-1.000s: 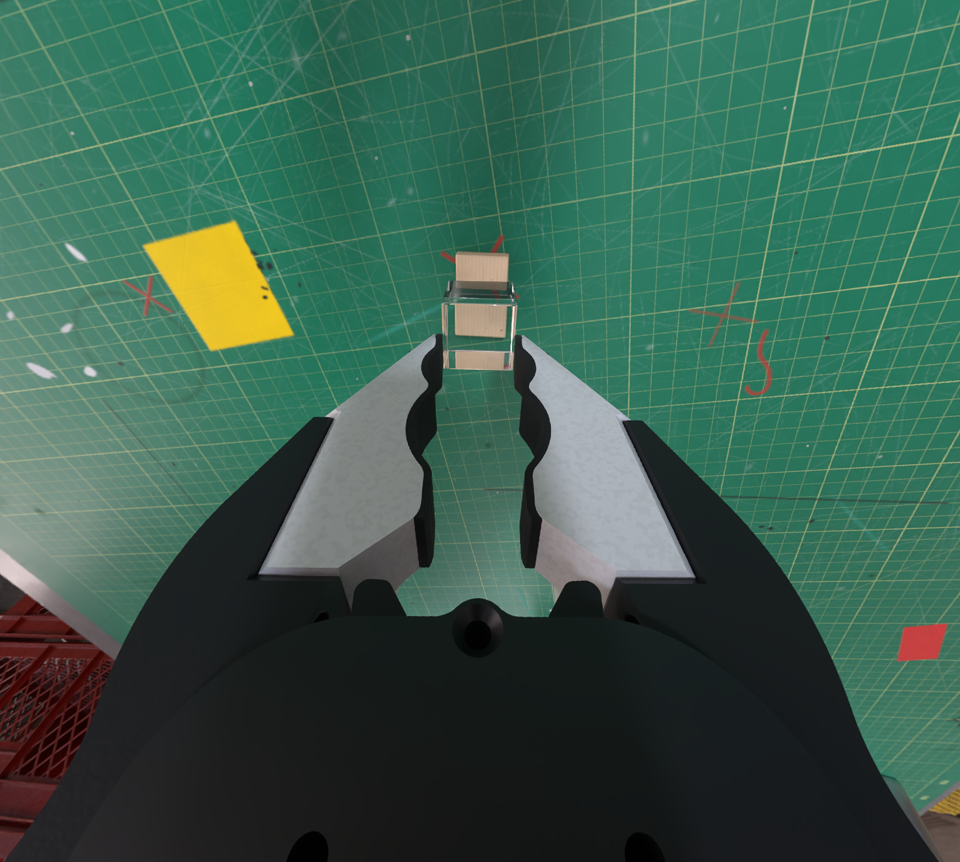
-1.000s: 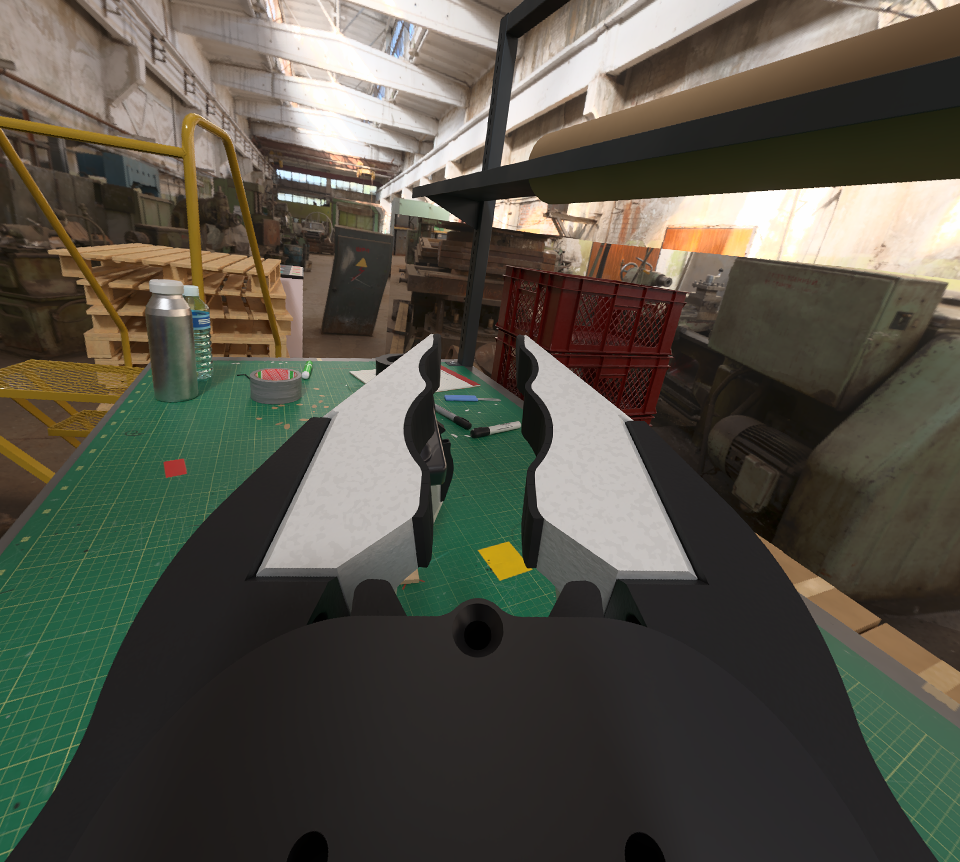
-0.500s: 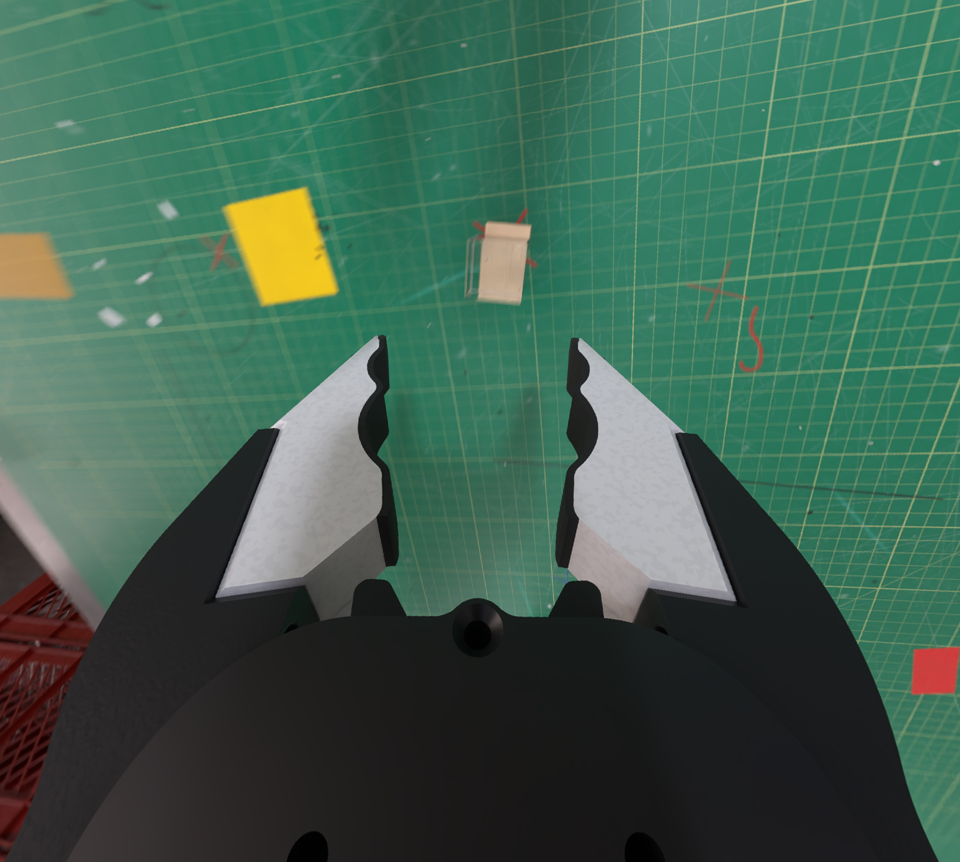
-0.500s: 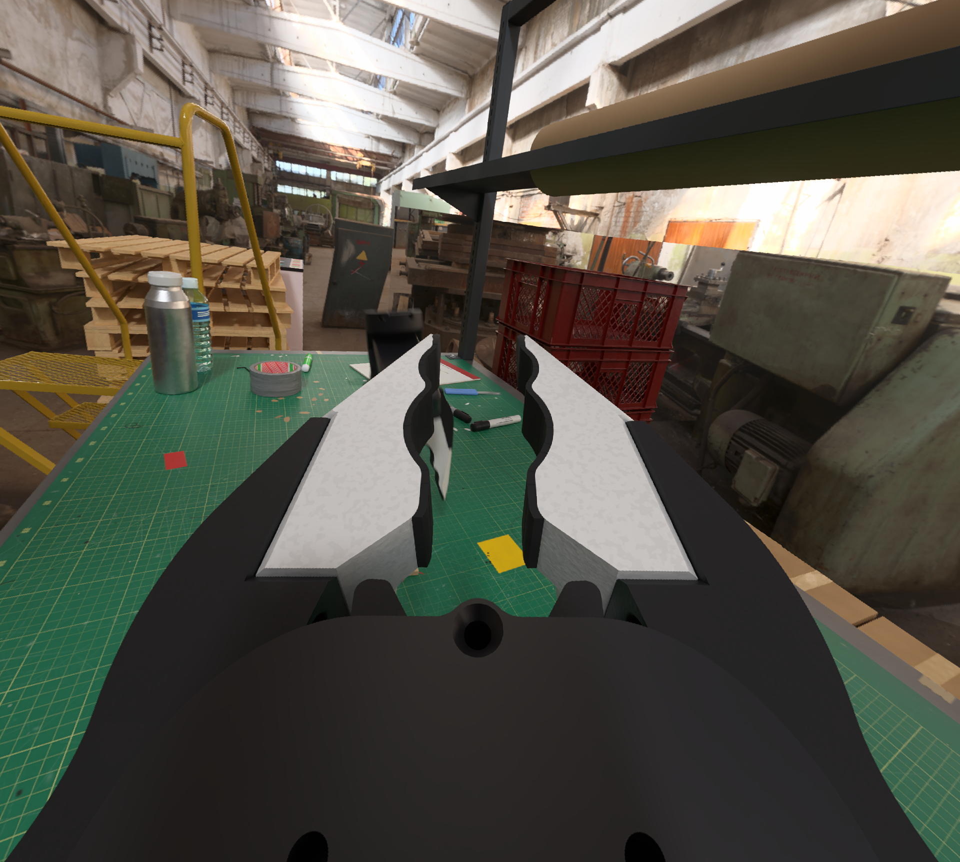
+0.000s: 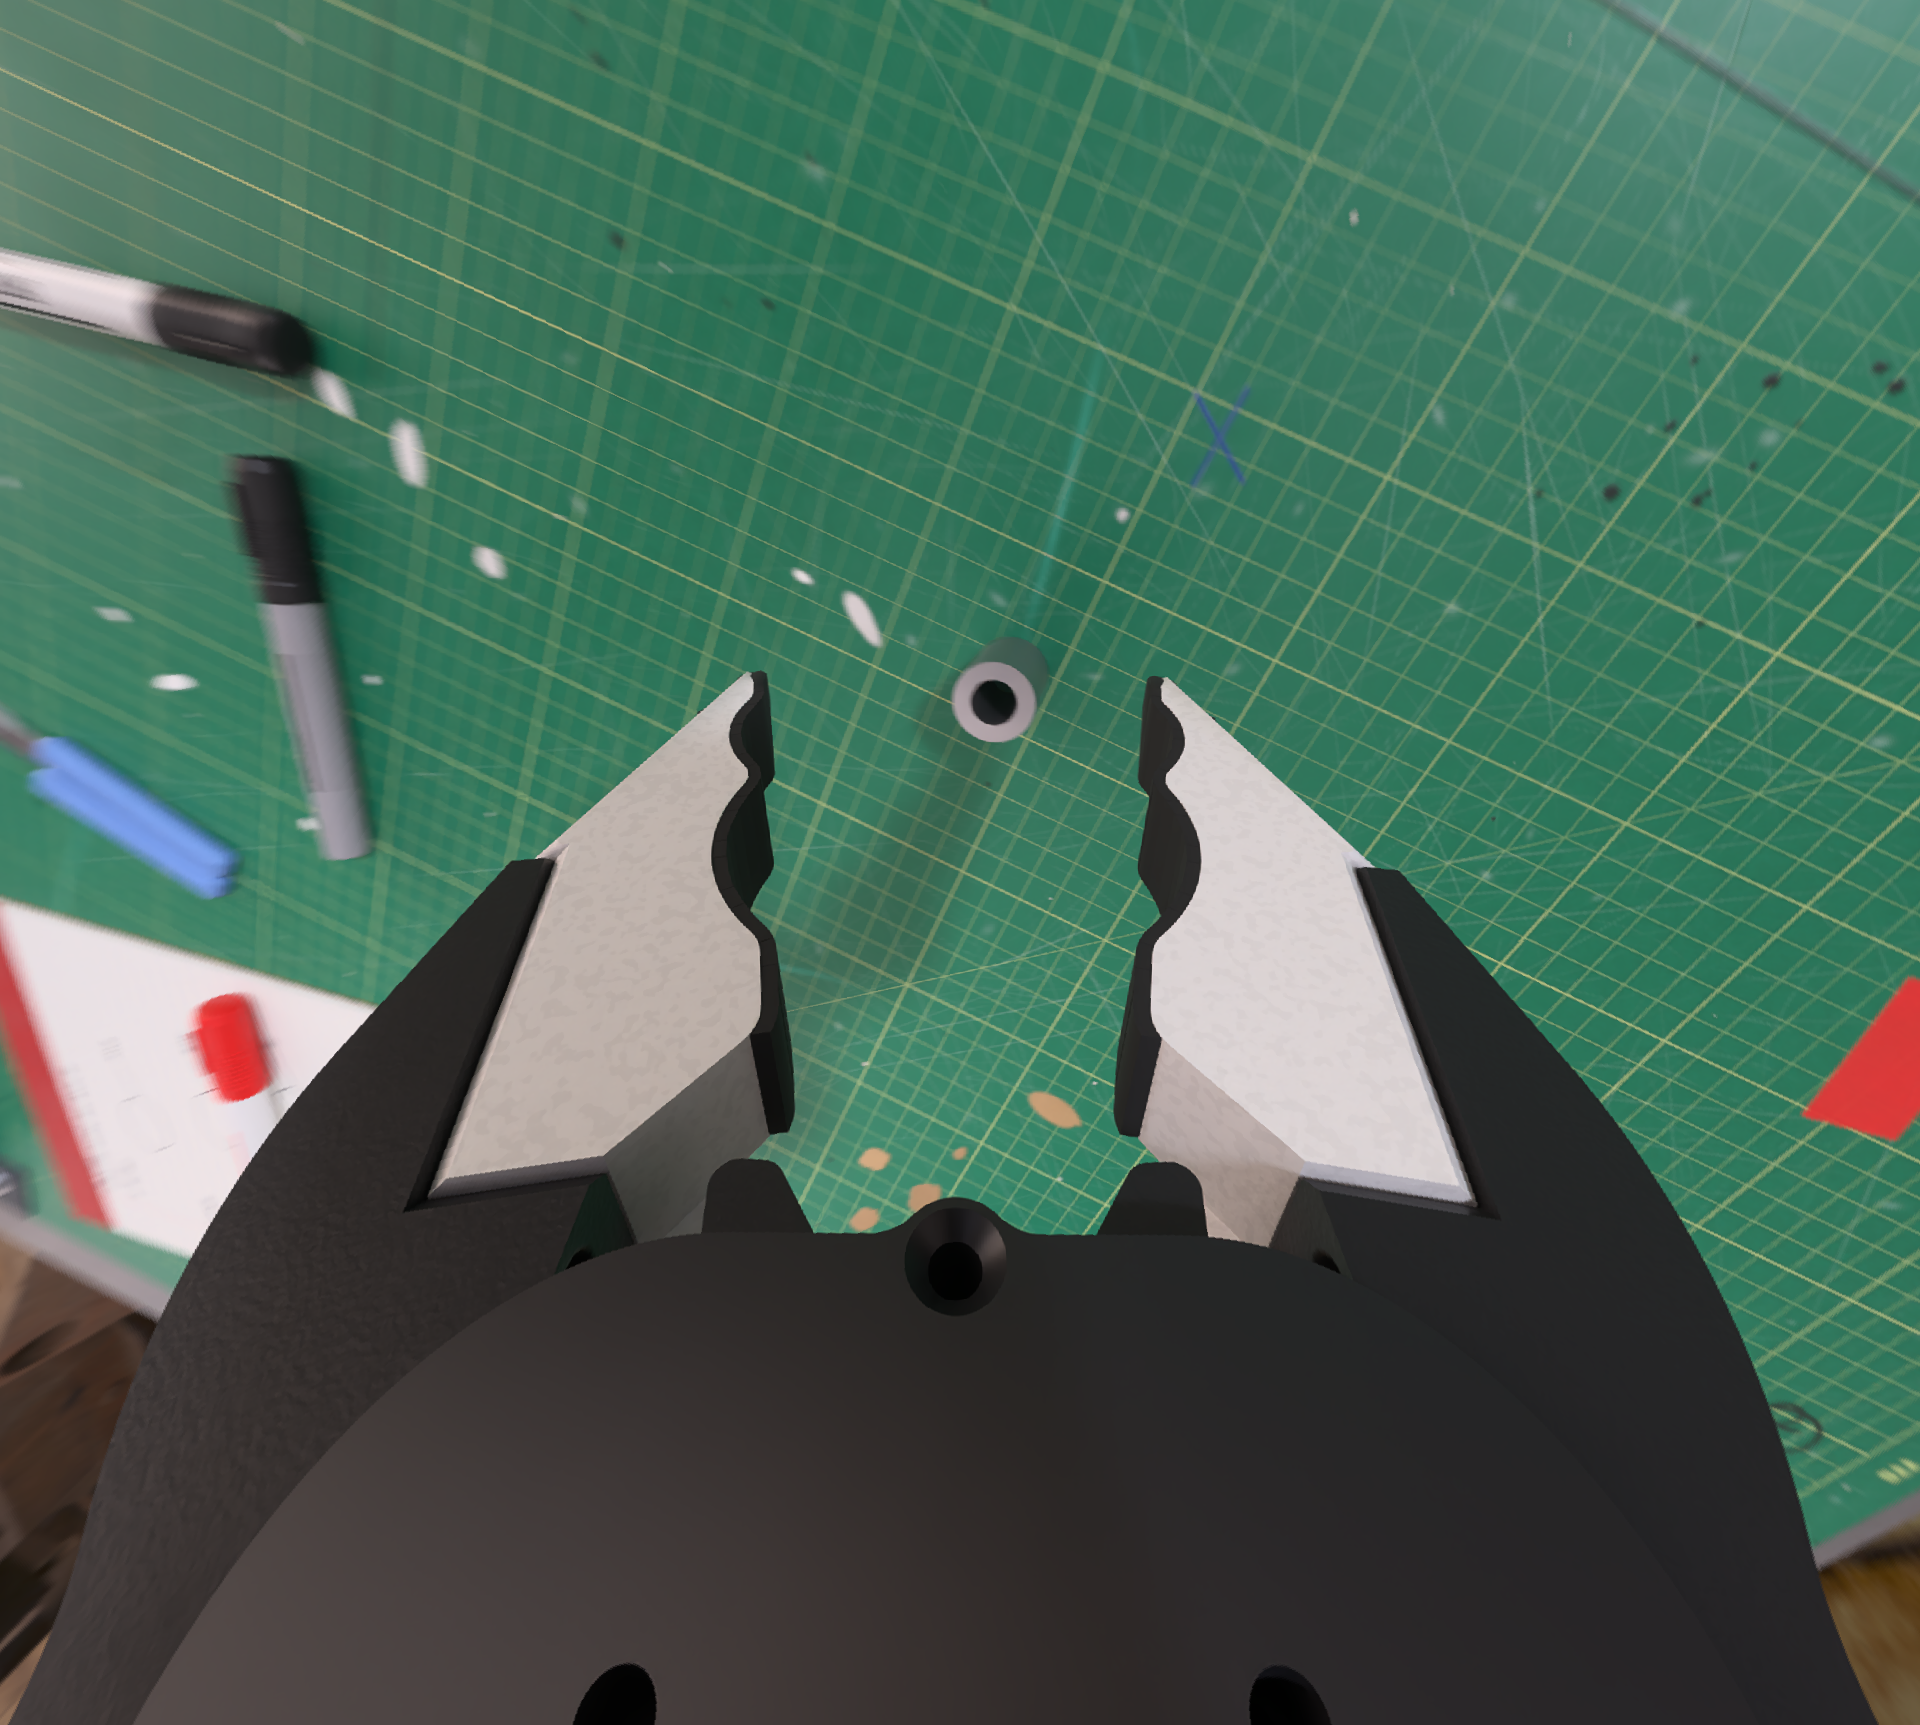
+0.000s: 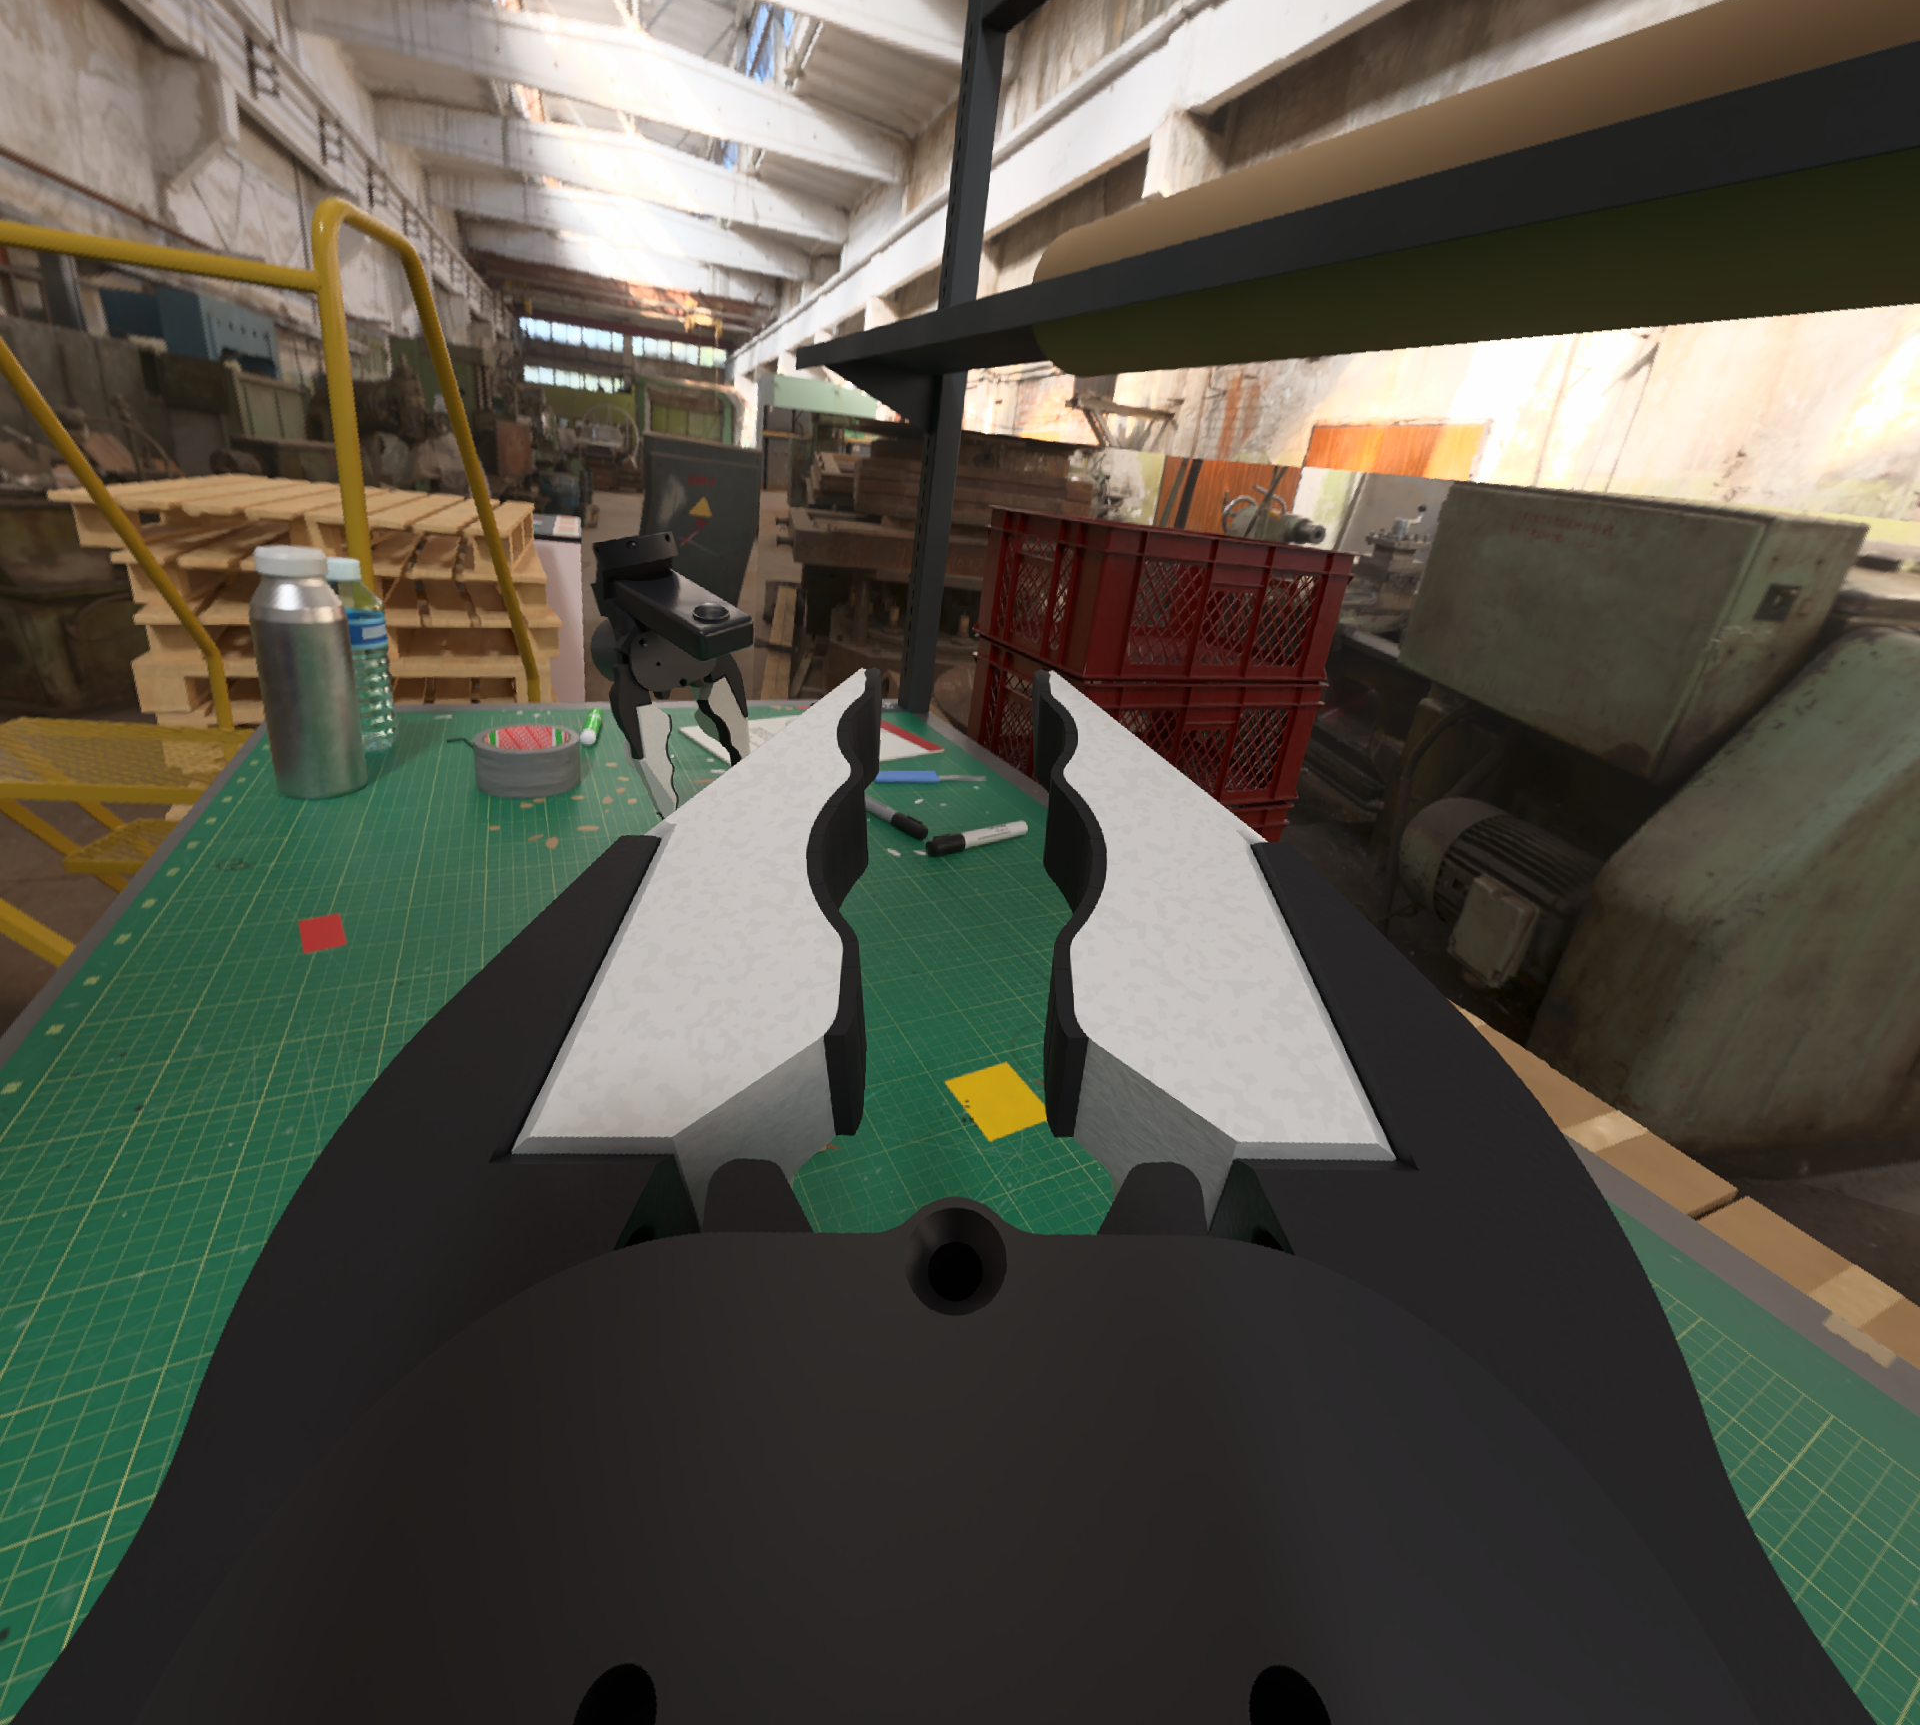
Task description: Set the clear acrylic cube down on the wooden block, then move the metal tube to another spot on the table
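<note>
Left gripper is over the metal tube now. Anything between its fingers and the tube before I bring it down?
Nothing visible. The metal tube stands on end on bare green mat, ahead of the open left gripper. The markers lie well off to the side.

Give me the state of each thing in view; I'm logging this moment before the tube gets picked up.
left gripper: open, empty, above the tube.
right gripper: partly open, empty, held over the mat.
metal tube: upright on the mat, not gripped.
two black markers: capped, lying flat.
red-capped marker: capped, lying on white paper.
tape roll: lying flat.
metal bottle: upright, capped.
</note>
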Controlling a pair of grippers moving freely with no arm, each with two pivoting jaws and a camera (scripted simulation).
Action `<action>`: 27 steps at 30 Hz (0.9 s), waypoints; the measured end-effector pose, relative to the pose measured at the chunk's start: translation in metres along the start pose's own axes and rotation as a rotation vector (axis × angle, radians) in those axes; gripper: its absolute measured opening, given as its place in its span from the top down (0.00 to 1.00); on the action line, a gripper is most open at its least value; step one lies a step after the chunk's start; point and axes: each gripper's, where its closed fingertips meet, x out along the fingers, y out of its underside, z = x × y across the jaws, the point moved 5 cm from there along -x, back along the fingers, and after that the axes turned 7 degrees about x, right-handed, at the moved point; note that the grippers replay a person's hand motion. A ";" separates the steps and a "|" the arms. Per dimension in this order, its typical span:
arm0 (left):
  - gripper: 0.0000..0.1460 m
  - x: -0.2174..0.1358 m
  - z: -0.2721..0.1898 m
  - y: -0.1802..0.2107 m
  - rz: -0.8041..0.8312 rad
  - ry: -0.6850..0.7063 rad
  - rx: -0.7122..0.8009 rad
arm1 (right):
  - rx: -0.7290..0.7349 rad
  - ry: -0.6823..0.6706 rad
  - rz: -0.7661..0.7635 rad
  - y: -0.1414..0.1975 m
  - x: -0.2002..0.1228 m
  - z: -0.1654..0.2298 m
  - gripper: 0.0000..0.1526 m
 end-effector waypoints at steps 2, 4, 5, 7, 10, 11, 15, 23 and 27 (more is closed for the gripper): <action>0.54 0.016 -0.004 0.008 0.011 0.060 -0.005 | -0.011 -0.005 0.022 0.002 0.004 0.002 0.81; 0.62 0.028 -0.005 0.015 0.048 0.082 -0.002 | -0.024 -0.011 0.035 0.004 0.007 0.005 0.81; 0.65 0.033 -0.005 0.018 0.078 0.093 -0.003 | -0.027 -0.014 0.039 0.004 0.008 0.006 0.81; 0.70 0.041 -0.005 0.023 0.122 0.117 -0.005 | -0.032 -0.012 0.046 0.004 0.008 0.006 0.81; 0.81 0.050 -0.007 0.026 0.139 0.155 -0.010 | -0.029 -0.005 0.038 0.003 0.005 0.005 0.81; 0.85 0.050 -0.007 0.027 0.138 0.162 -0.007 | -0.025 -0.004 0.032 0.003 0.004 0.004 0.81; 0.85 0.026 0.006 0.010 0.057 0.053 -0.002 | -0.012 0.007 0.018 0.002 0.000 -0.001 0.81; 0.85 -0.048 -0.041 -0.166 -0.210 -0.060 0.337 | 0.005 0.017 0.020 0.005 -0.001 -0.006 0.81; 0.85 -0.001 -0.065 -0.219 -0.064 -0.006 0.475 | -0.012 0.007 0.031 0.005 0.001 -0.001 0.81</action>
